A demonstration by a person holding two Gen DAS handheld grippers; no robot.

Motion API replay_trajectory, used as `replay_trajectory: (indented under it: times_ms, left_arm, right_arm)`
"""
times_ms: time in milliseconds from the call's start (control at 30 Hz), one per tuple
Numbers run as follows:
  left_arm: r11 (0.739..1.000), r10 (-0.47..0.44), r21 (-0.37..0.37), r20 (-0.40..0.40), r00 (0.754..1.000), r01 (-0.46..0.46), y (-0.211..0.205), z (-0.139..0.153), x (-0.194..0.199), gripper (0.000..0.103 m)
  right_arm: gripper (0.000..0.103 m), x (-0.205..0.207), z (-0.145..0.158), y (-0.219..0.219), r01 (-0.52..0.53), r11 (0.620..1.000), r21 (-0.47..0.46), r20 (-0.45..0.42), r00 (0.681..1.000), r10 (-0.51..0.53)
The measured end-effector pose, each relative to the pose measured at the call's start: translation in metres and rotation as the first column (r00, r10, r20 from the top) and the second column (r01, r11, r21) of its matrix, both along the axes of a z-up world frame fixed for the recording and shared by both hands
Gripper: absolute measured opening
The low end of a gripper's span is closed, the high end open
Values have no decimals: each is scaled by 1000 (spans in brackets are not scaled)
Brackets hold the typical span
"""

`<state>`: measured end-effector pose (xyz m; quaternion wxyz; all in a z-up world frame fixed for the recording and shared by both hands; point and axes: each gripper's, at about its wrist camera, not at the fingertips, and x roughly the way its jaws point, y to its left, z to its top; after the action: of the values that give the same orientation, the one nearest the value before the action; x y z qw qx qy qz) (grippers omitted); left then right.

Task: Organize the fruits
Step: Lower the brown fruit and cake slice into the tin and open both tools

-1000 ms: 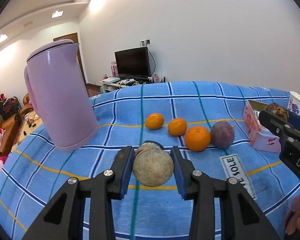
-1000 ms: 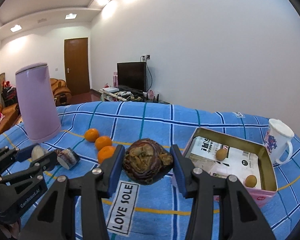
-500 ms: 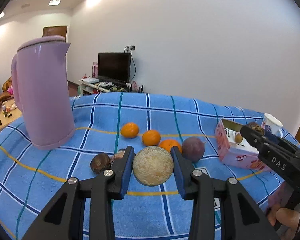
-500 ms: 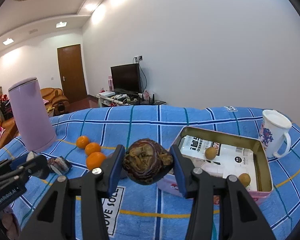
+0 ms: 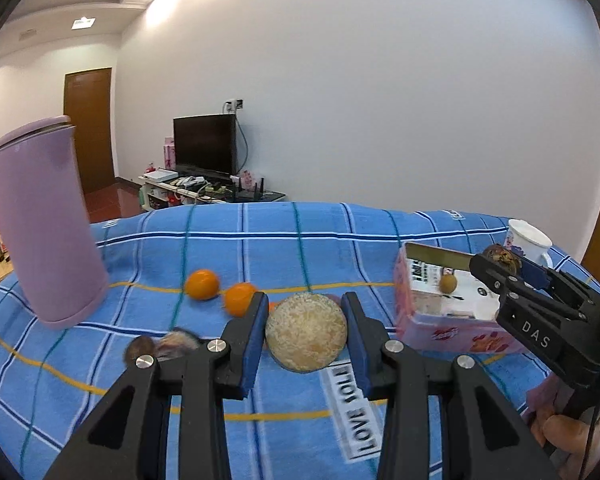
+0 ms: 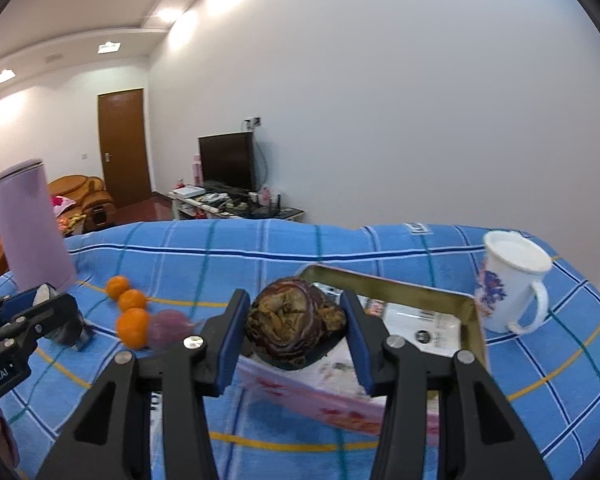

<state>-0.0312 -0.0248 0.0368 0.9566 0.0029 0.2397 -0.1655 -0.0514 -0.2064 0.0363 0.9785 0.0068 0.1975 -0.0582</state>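
Observation:
My left gripper (image 5: 305,336) is shut on a round tan fruit (image 5: 306,332) and holds it above the blue checked cloth. My right gripper (image 6: 294,330) is shut on a dark wrinkled fruit (image 6: 294,326) over the near left corner of the pink tin box (image 6: 474,322). The box also shows in the left wrist view (image 5: 440,328) with a small brown fruit (image 5: 447,283) inside. Three oranges (image 6: 132,326) and a purple fruit (image 6: 168,326) lie in a row on the cloth. Two oranges (image 5: 202,284) show in the left wrist view.
A tall lilac kettle (image 5: 44,232) stands at the left. A white flowered mug (image 6: 512,284) stands right of the box. Small dark fruit pieces (image 5: 160,346) lie near the left gripper. A "LOVE SOLE" label (image 5: 356,412) is on the cloth.
Both grippers have swung right with their fruits. The right gripper now hangs over the box's near corner. The left gripper is closer to the box.

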Motion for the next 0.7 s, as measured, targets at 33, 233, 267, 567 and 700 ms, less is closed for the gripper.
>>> replay_trajectory:
  times_ms: [33,233,267,567,700]
  left_arm:
    - [1000,-9,2,0,1000,9,-7,0,1,40]
    - [999,-51,-3,2,999,51,-42,5,7,40]
    - [998,-57,-1,2,998,57,-48,6,8,40]
    - [993,-116,8,-1,993,116,-103,7,21,40]
    - [990,-138,18,-14,990,138,-126,3,28,40]
  right_arm:
    - [50,1,0,-6,9,1000,6,-4,1000,-9]
    - [50,4,-2,-35,45,999,3,-21,999,-45]
    - [50,5,-2,-38,50,999,-2,-23,998,-50]
    - [50,10,-7,-85,112,994,-12,-56,992,-112]
    - [50,13,-9,-100,132,991,-2,-79,988,-132]
